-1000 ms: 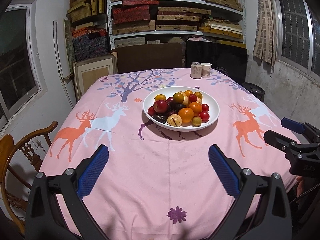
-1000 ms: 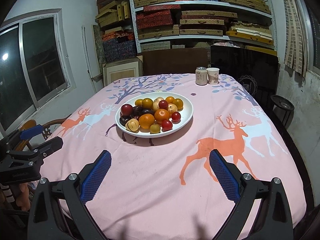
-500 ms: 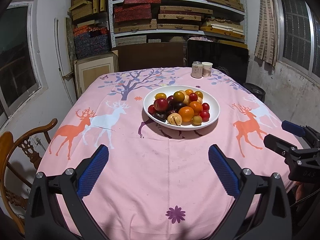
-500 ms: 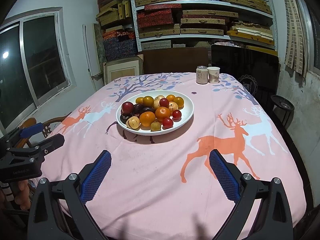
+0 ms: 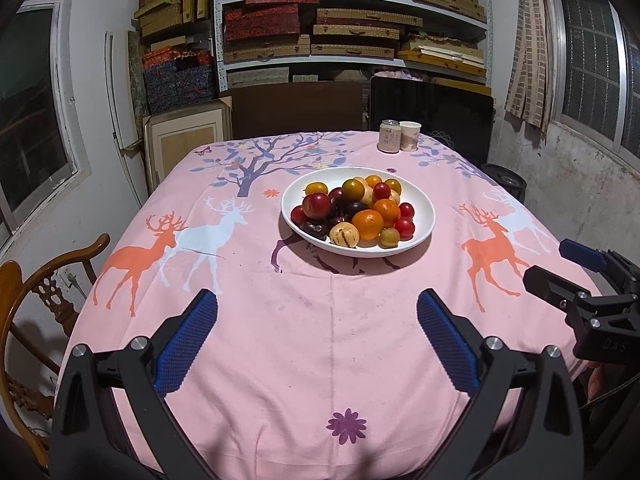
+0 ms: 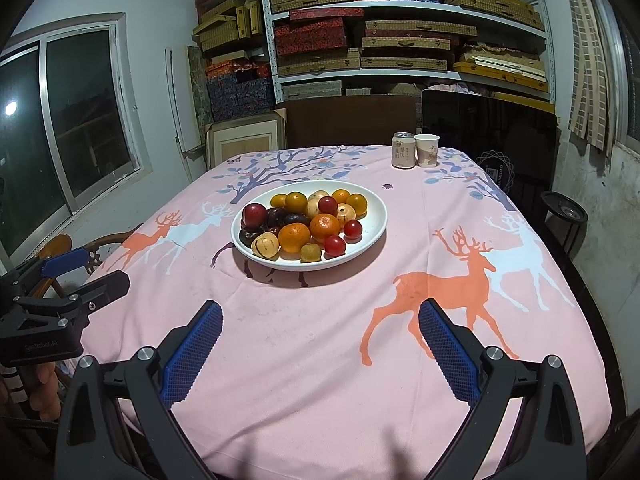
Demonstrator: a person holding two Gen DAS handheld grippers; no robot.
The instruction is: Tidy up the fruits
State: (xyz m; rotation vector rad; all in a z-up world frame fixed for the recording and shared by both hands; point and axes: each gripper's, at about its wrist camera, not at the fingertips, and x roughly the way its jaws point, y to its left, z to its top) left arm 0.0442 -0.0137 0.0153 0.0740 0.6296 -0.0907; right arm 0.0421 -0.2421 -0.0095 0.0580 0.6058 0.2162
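Note:
A white bowl (image 5: 420,204) (image 6: 372,204) stands mid-table, heaped with mixed fruit: oranges (image 5: 368,224) (image 6: 294,238), red plums (image 5: 317,205) (image 6: 255,215), cherry tomatoes (image 5: 404,227) (image 6: 335,245), dark plums and pale yellow fruits. My left gripper (image 5: 318,318) hovers open over the near table edge, well short of the bowl, nothing between its blue pads. My right gripper (image 6: 320,328) is likewise open and empty near the front edge. Each gripper shows at the side of the other's view: the right gripper (image 5: 568,276) and the left gripper (image 6: 80,276).
The table wears a pink cloth (image 5: 280,320) printed with deer and a tree. A drink can (image 5: 389,142) (image 6: 403,150) and a paper cup (image 5: 410,142) (image 6: 427,150) stand at the far right edge. A wooden chair (image 5: 36,280) sits at the left. Shelves of boxes (image 5: 352,32) fill the back wall.
Both views have shifted only slightly; the bowl sits a touch higher in the right wrist frame. Both grippers stay open and empty. Nothing on the table has moved.

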